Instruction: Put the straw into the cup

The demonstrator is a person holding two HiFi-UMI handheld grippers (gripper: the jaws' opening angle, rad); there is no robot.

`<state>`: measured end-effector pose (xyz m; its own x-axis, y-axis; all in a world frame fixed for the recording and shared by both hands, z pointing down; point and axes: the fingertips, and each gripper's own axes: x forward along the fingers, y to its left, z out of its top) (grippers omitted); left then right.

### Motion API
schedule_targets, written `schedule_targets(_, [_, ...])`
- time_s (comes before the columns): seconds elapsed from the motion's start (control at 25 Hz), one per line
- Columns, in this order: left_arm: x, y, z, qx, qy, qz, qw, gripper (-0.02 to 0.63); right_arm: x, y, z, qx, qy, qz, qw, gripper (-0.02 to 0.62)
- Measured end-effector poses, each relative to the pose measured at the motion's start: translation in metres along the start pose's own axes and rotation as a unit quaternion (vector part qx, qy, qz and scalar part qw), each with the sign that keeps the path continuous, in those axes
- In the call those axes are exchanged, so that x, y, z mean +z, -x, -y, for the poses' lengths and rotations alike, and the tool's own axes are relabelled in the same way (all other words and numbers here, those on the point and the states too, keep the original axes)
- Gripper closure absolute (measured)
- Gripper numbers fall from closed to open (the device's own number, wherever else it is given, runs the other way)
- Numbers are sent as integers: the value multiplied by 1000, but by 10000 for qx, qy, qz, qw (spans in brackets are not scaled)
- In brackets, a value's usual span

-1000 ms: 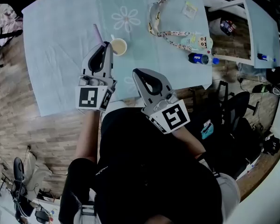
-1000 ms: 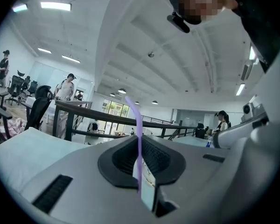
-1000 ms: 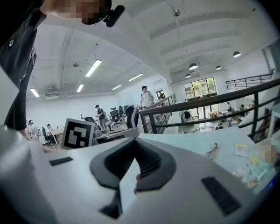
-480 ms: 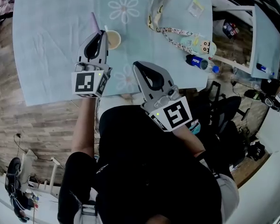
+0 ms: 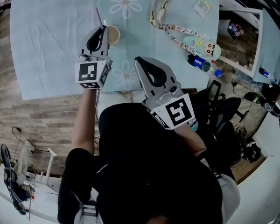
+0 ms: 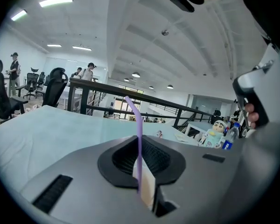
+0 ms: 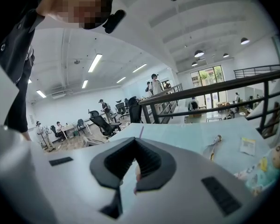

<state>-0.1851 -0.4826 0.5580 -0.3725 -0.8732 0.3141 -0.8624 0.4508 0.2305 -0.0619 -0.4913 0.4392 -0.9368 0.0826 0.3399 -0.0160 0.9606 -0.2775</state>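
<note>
Your left gripper [image 5: 102, 30], upper left of the head view, is pinched shut on the purple straw [image 5: 98, 16], which stands nearly upright with its bent top above the jaws. The cup [image 5: 114, 35] sits just right of it on the light blue tabletop [image 5: 46, 41]. Your right gripper [image 5: 140, 60], centre frame, has its jaws together and empty.

The cup [image 5: 113, 35] stands on the table [image 5: 51, 41], lanyard [image 5: 153, 16] rightward.

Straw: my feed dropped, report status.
Left tool shut on straw, beside cup. Straw's lower end hidden. Right tool shut, empty. Nothing blocking cup.
</note>
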Motion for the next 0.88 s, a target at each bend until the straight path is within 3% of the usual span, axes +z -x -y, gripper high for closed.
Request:
schedule_targets(0.48, [-24,-10,3,49,-71,-287,9995,575,-4,0,16,-87,-92,-14,9999,588])
schedule_targets(0.88, [-25,-16,-2,165,-118,-287,9994,575,-10,6,14,-103,-139,-47,9998,586])
